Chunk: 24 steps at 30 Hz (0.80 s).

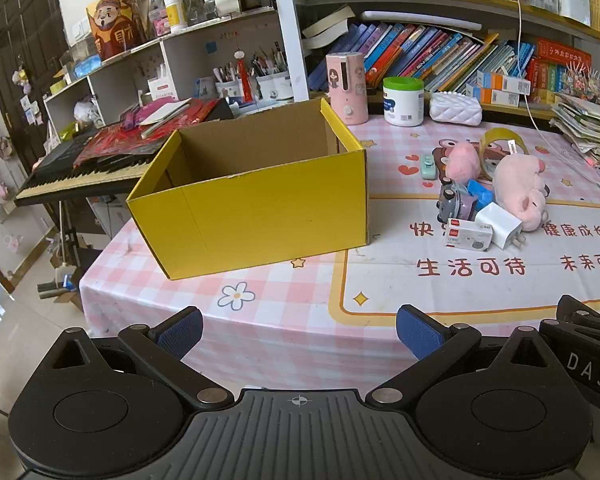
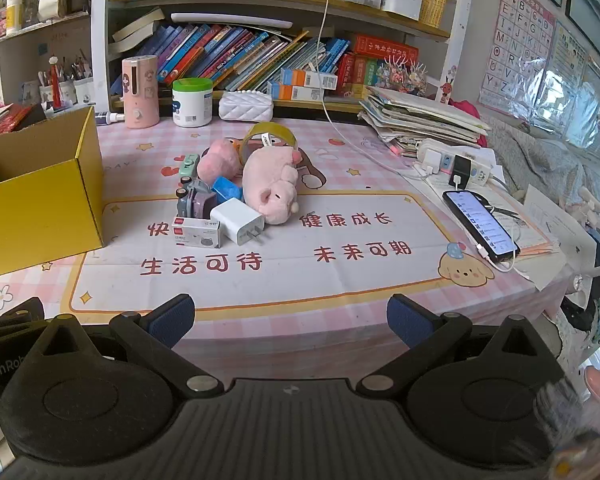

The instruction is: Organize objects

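Left gripper (image 1: pixel 299 332) and right gripper (image 2: pixel 290 320), fingers spread wide and empty, above the checked tablecloth (image 1: pixel 284 312); yellow cardboard box (image 1: pixel 256 204), open-topped, beside clustered pink plush pig (image 2: pixel 274 190), white charger (image 2: pixel 238 220), toy car (image 2: pixel 194 200).

Tablecloth (image 2: pixel 340 280): "生活可待", "未来可期", "健康成长"; left gripper (image 2: pixel 4 372): "GenRob".
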Motion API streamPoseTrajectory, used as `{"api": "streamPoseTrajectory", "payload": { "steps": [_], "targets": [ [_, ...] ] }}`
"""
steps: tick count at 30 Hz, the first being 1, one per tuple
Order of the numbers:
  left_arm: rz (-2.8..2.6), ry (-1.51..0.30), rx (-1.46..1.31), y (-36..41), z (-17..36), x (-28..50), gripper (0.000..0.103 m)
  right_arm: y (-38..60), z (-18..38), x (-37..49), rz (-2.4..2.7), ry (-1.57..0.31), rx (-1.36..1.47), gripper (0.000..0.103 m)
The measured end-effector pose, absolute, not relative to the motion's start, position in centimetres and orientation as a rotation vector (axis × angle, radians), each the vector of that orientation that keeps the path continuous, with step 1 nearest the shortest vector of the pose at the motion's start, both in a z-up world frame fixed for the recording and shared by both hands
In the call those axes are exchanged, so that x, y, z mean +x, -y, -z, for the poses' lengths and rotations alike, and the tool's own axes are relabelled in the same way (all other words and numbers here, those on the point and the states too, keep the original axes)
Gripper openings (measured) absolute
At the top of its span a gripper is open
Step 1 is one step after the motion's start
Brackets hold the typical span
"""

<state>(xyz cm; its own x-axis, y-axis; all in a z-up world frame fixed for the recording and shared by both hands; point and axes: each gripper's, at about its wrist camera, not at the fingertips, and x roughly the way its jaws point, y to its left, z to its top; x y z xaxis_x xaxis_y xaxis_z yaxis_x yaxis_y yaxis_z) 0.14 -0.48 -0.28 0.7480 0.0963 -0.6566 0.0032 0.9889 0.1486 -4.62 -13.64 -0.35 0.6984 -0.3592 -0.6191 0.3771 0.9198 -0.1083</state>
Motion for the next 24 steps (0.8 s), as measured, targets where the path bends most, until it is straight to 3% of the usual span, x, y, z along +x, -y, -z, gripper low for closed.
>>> {"api": "streamPoseTrajectory", "payload": {
  "steps": [24],
  "targets": [
    [-0.049, -0.727, 0.143, 0.16, 0.10, 0.08, 0.103, 13.77, 0.43, -4.33, 0.410, -0.687, 0.026, 0.103]
  ]
}}
